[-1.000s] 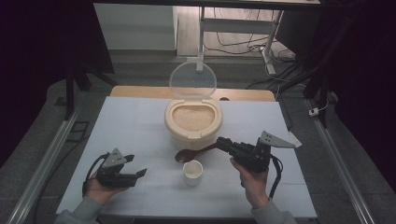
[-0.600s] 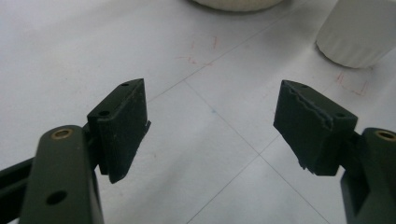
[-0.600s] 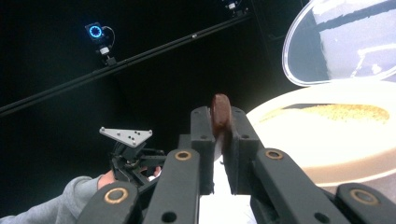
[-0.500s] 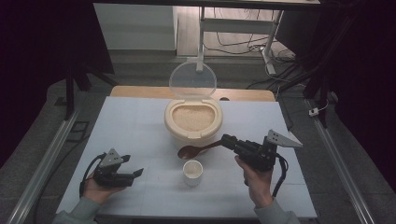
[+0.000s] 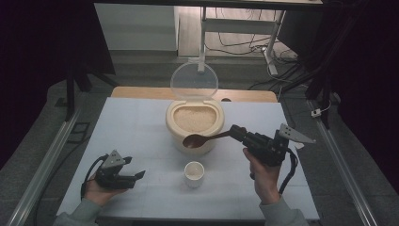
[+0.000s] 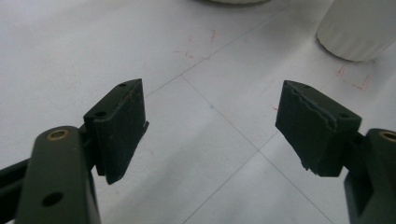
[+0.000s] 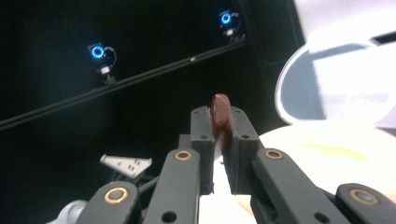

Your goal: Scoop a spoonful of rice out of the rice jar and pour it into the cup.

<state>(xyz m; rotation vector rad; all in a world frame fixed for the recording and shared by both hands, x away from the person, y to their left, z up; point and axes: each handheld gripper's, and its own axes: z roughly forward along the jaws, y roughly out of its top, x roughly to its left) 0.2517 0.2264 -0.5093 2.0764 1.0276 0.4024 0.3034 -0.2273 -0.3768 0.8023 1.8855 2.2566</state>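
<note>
Right gripper [image 5: 235, 132] clamped shut on brown wooden spoon [image 5: 200, 139], handle pinched, bowl over front rim of cream round rice container [image 5: 195, 123]; hand beneath, forearm from bottom edge. Left gripper [image 5: 136, 176] rested low on white table [image 5: 136, 127], jaws wide apart, nothing between. Right gripper view: spoon edge-on. Left gripper view: ribbed side of small white cup [image 6: 357, 28]. Count: 1 spoon, 1 cup, 1 container, 2 grippers.
</note>
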